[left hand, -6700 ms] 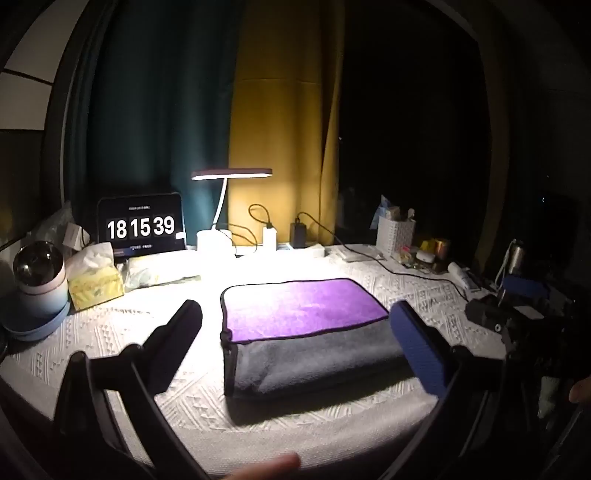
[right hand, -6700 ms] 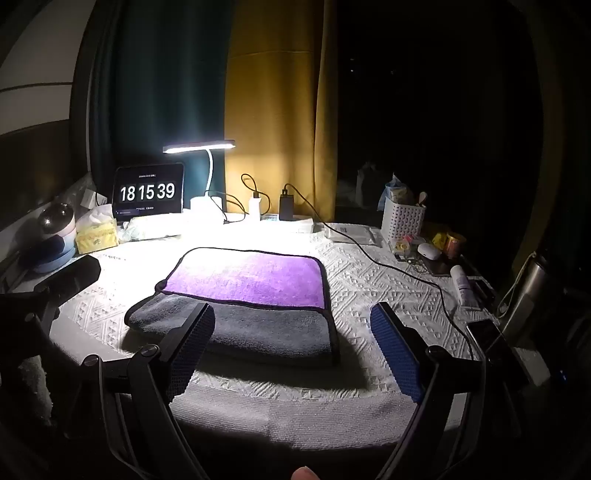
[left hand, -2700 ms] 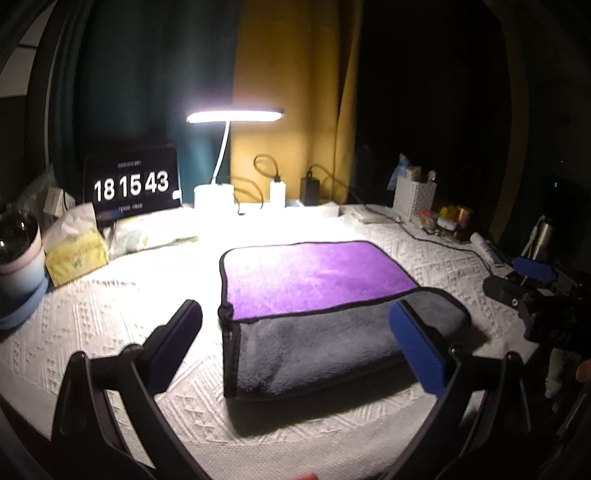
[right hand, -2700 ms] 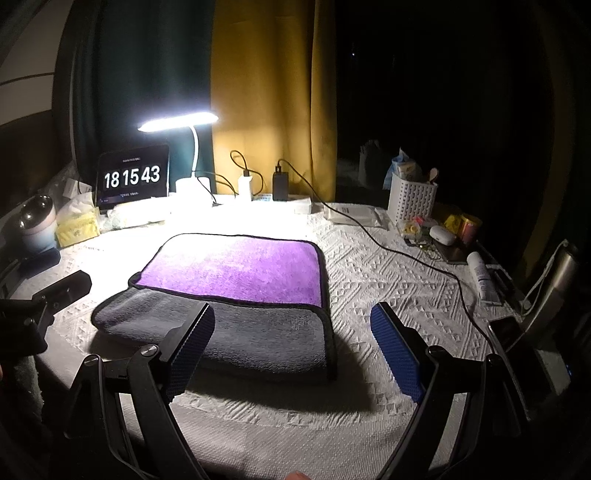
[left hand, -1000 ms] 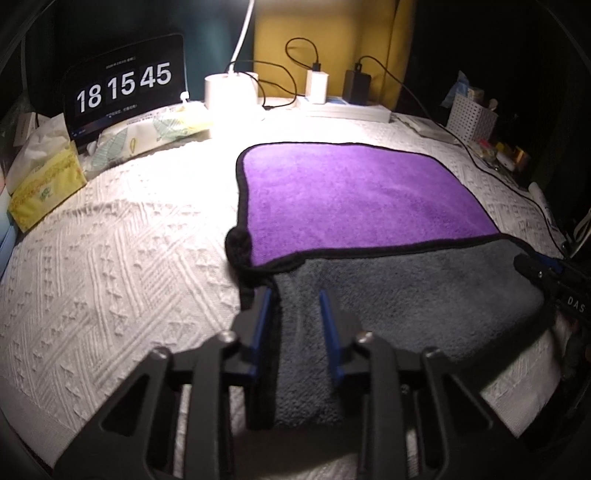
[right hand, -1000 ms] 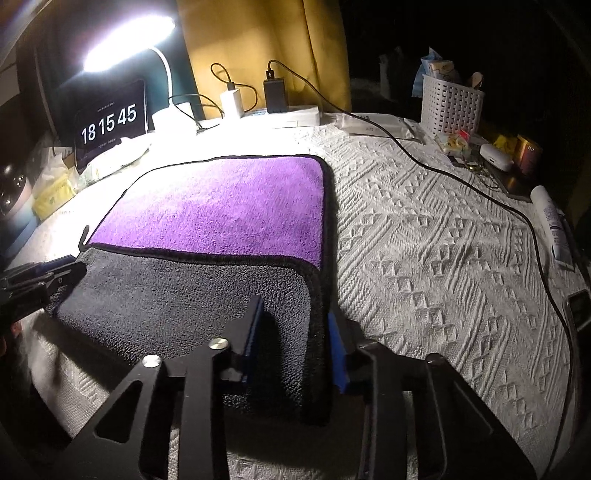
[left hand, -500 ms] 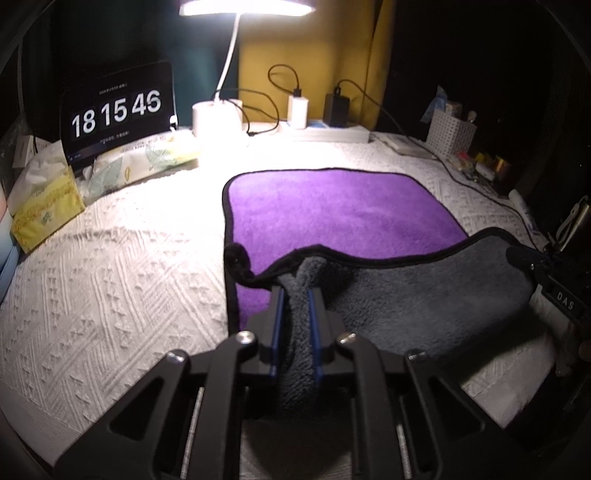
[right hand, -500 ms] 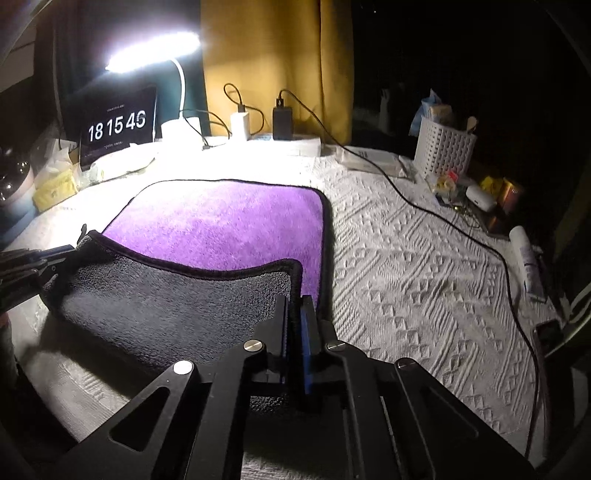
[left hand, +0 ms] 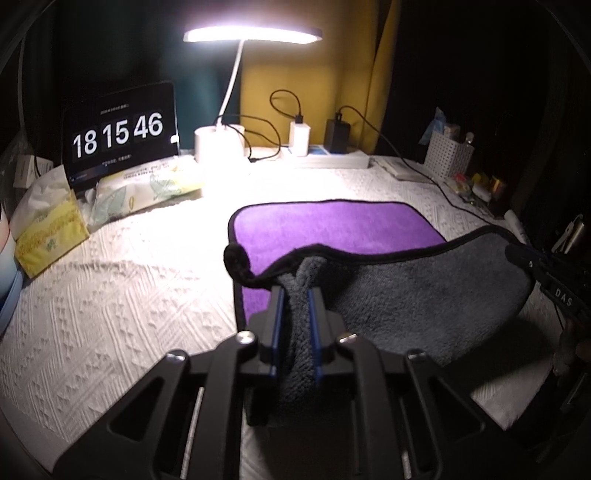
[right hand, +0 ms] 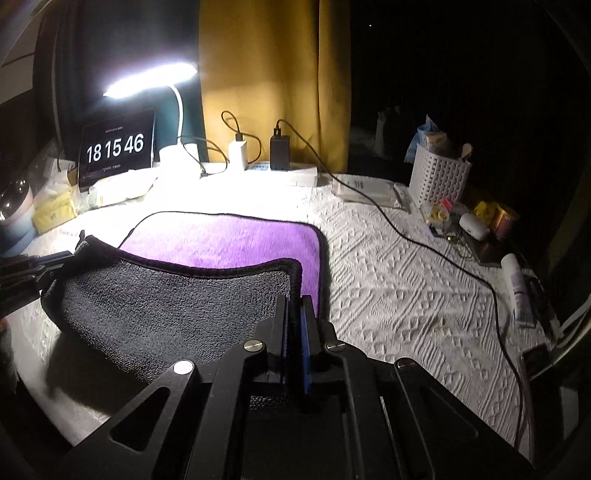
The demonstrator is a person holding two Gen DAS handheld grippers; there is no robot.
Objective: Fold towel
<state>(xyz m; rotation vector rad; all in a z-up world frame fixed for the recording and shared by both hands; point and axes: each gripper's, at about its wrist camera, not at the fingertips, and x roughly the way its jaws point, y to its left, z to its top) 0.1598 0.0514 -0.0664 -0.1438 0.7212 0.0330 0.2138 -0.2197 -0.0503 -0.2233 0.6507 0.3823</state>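
Night desk scene lit by a white desk lamp. A towel, purple on one face and grey on the other w/ black trim, lies mid-worktop on a white textured cover.

Left tongs: clenched on a bunched grey fold at the towel's near left corner, fabric squeezed between the blue pads. Right tongs: clamped on the near right corner, the jaws nearly touching w/ thin fabric between. Each pair of tongs also shows at the edge of the other's view.

The near grey flap is raised off the worktop and sags in a curve between the two grips; a shadow sits under it. The far purple part lies flat. The black-trimmed edge of the flap reaches roughly halfway over the purple area.

Progress, as a judgement: the towel looks already doubled at least once, since the grey face sits over the purple. This fold is started but not finished, approx. midway. Left to do: carry both corners to the far edge, line up the trim, lay the flap flat, let go. Whether more folds follow can't be told.

Behind: tablet clock reading 18 15 46, tissue box, chargers w/ cables, white basket, yellow curtain.
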